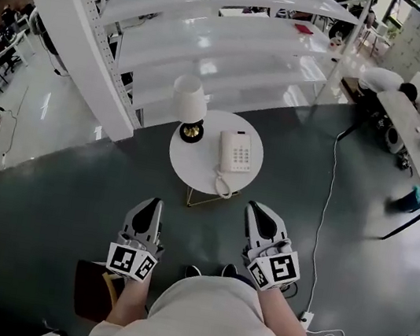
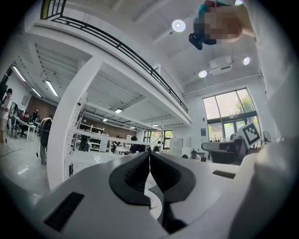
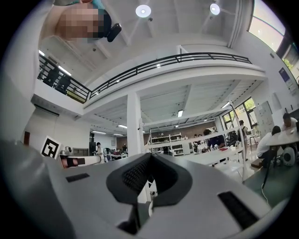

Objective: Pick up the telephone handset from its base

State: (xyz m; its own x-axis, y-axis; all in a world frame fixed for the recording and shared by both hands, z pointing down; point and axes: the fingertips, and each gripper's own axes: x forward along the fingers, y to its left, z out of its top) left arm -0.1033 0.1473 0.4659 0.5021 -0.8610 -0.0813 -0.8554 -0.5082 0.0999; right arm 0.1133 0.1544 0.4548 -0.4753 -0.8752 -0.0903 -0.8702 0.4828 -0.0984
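Note:
A white telephone lies on a small round white table. Its handset rests on the left side of the base, and a coiled cord hangs over the table's near edge. Both grippers hover over the dark floor on the near side of the table, pointing toward it. My left gripper is shut and empty, a little left of the table. My right gripper is also shut and empty, just below and right of the phone. Each gripper view shows its own jaw tips meeting, left gripper and right gripper.
A table lamp with a white shade stands on the table left of the phone. White shelving rises behind the table, with a slanted white post at its left. A cable runs over the floor at right, near people at a desk.

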